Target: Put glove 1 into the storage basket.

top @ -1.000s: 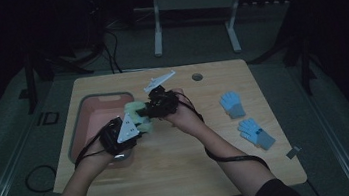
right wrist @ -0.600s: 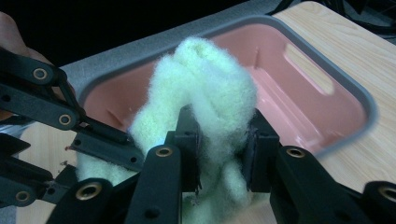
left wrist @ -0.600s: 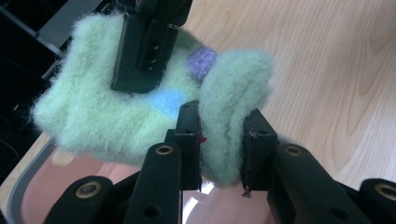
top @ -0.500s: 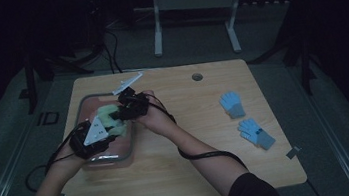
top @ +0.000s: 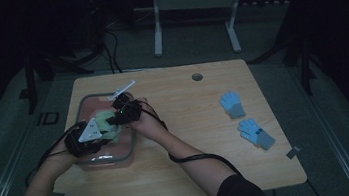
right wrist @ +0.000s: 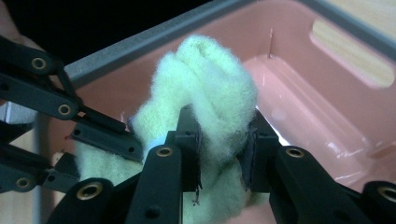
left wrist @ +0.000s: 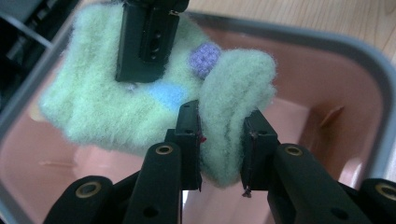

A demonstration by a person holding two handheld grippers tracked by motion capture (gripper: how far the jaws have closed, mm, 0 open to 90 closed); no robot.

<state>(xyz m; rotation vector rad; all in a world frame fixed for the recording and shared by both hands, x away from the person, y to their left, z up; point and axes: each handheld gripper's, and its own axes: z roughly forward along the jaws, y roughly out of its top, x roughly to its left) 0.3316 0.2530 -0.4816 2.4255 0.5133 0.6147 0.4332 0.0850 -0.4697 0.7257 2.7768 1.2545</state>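
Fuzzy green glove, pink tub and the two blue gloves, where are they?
fuzzy green glove [left wrist: 116, 107], left gripper view, on its flat fluffy palm.
pink tub [right wrist: 327, 116], right gripper view, on its inside wall.
blue gloves [top: 232, 104], high view, on the palm of the farther one.

The room is dim, its far end lost in near blackness, and the light falls mostly on a pale wooden table [top: 203, 140] with rounded corners and a small round hole [top: 197, 77] near its far edge. Around it lies grey carpeted floor [top: 347, 122]. Beyond the table stand the white legs of a metal frame [top: 157, 34], with dark cables [top: 105, 46] trailing nearby
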